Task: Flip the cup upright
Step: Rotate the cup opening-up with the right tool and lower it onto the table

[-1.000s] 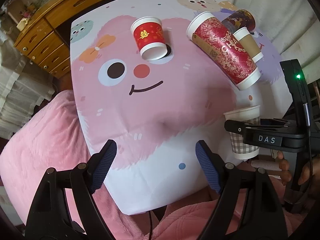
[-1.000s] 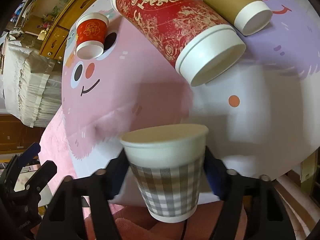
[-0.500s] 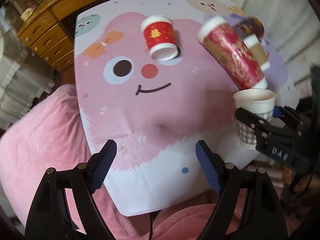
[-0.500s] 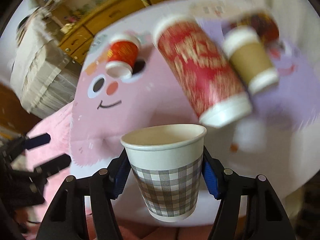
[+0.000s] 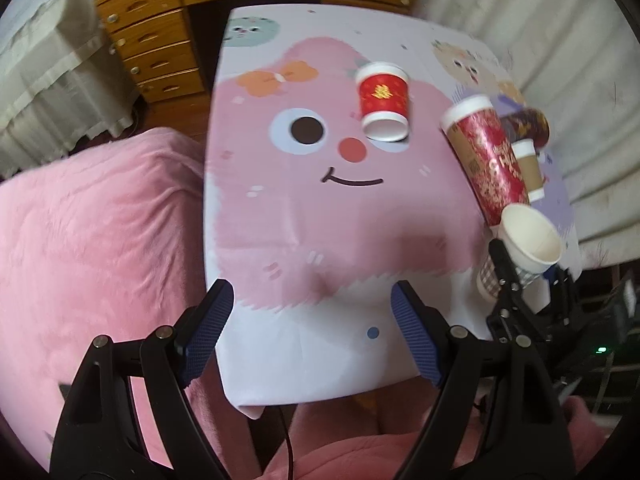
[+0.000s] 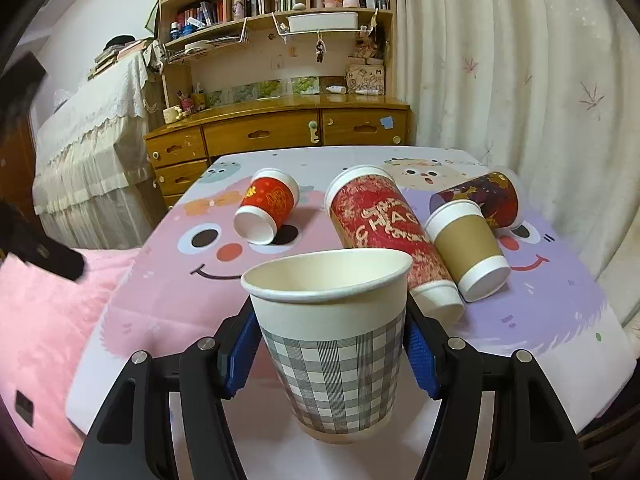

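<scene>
Gripping the checked paper cup (image 6: 332,344) between the blue pads of the right gripper (image 6: 330,344), mouth up and tilted slightly, above the near right edge of the table (image 5: 304,344). Hovering with the left gripper (image 5: 308,332), jaws spread wide and holding nothing, over the near edge of the pink cartoon cloth (image 5: 328,216). Lying on their sides beyond: small red cup (image 6: 266,210), tall red cup (image 6: 390,236), brown cup (image 6: 468,248), dark red cup (image 6: 486,198).

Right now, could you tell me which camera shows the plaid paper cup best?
The right wrist view: the plaid paper cup fills the foreground, upright between the right gripper. The left wrist view shows it small at the edge, mostly its open mouth.
</scene>
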